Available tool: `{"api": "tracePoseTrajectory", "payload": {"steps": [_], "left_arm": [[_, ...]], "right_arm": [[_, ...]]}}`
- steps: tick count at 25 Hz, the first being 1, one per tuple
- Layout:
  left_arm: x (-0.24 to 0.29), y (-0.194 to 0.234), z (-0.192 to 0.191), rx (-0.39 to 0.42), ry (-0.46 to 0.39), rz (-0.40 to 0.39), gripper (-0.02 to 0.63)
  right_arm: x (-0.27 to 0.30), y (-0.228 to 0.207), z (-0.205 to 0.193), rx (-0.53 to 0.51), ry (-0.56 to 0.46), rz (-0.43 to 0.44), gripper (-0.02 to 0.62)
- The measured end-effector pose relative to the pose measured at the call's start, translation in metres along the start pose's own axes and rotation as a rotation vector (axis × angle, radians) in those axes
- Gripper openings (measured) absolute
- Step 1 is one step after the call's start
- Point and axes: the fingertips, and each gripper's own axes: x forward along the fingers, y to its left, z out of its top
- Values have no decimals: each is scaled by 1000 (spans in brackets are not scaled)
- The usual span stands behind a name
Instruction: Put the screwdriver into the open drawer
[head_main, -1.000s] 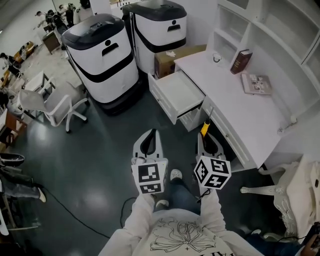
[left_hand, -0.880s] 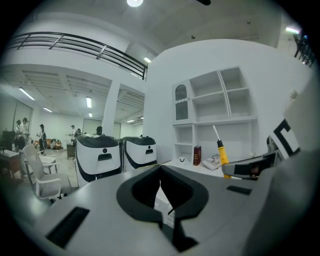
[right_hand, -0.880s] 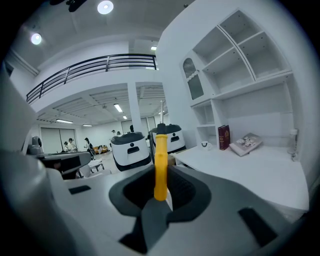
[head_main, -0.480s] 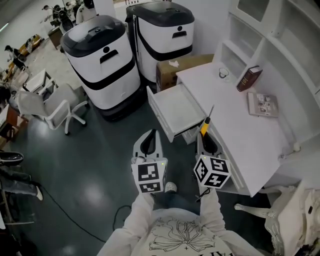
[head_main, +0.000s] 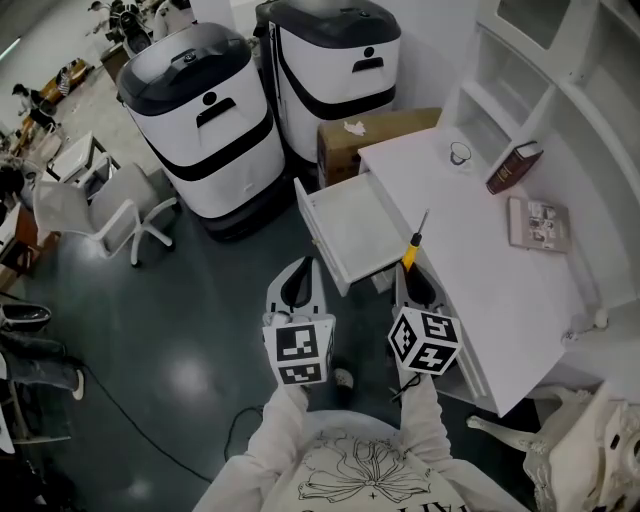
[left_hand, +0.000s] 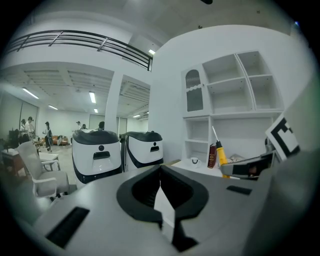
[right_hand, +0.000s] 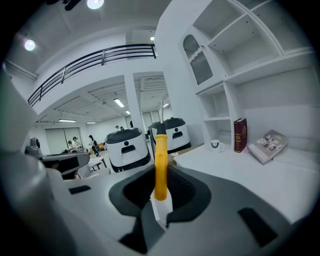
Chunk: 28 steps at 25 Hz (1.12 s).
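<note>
A screwdriver (head_main: 411, 249) with a yellow handle stands upright between the jaws of my right gripper (head_main: 409, 274), which is shut on the handle; its thin shaft points up and forward. In the right gripper view the screwdriver (right_hand: 160, 162) rises from my right gripper (right_hand: 161, 197). The open drawer (head_main: 352, 228) juts out of the white desk (head_main: 480, 250), just ahead and left of the screwdriver's tip. My left gripper (head_main: 300, 272) is held beside the right one over the dark floor, shut with nothing in it. In its own view, the left gripper (left_hand: 161, 175) shows its jaws meeting.
Two large white-and-black machines (head_main: 205, 115) (head_main: 335, 60) stand behind the drawer, with a cardboard box (head_main: 375, 135) by the desk's end. On the desk lie a red book (head_main: 522, 167), a booklet (head_main: 538, 222) and a cup (head_main: 459, 153). A white chair (head_main: 100, 215) stands at left.
Both grippers have travelled forward together, the right one still carrying the screwdriver. The drawer and desk now lie closer, with the screwdriver's tip near the drawer's right side.
</note>
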Motion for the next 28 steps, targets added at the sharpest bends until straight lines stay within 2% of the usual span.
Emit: {"api": "tracePoseTrajectory", "payload": {"steps": [10,28], "left_arm": [[72,19,7,-11,11,-14,6],[233,44,10,9,87,-139,6]], "right_arm": [[65,-13,18,17,11,-14,69],[206,-35,34,74,86,-66,69]]}}
